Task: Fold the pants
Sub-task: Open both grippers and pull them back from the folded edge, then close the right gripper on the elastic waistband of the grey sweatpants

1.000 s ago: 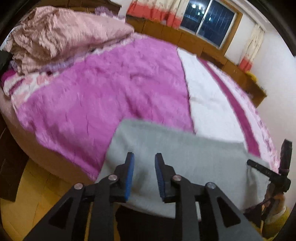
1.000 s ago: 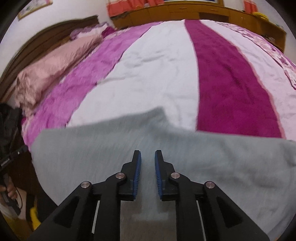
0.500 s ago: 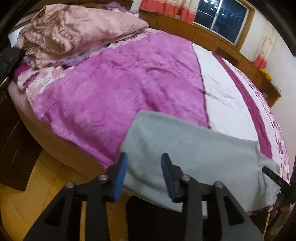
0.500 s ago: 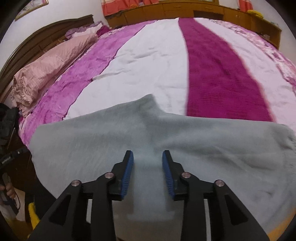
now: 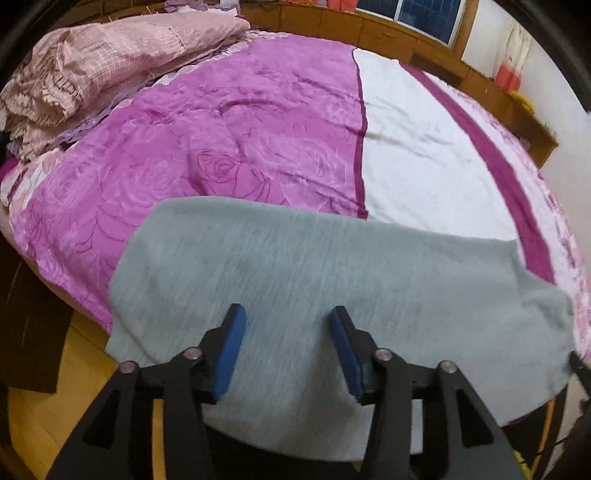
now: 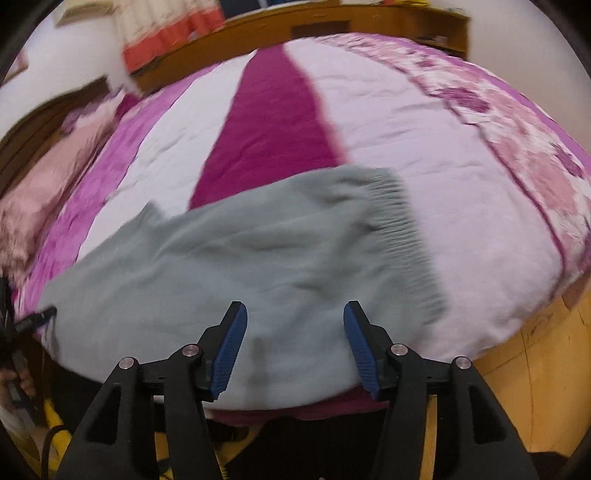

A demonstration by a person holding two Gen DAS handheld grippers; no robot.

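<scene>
Grey pants [image 5: 314,280] lie flat across the near edge of the bed, with their near side hanging a little over the edge. In the right wrist view the pants [image 6: 236,266] show a ribbed waistband [image 6: 402,236] at the right end. My left gripper [image 5: 286,332] is open and empty, above the near part of the pants. My right gripper [image 6: 293,328] is open and empty, above the near part of the pants by the waistband end.
The bed [image 5: 258,122] has a purple, white and magenta striped cover. A pink quilt [image 5: 92,62] is piled at the far left. Wooden cabinets [image 5: 388,33] line the far wall under a window. Yellow wooden floor [image 6: 535,387] lies beside the bed.
Both grippers have opened wide and let go of the pants, which now lie on the bed. The right view has swung toward the waistband end.
</scene>
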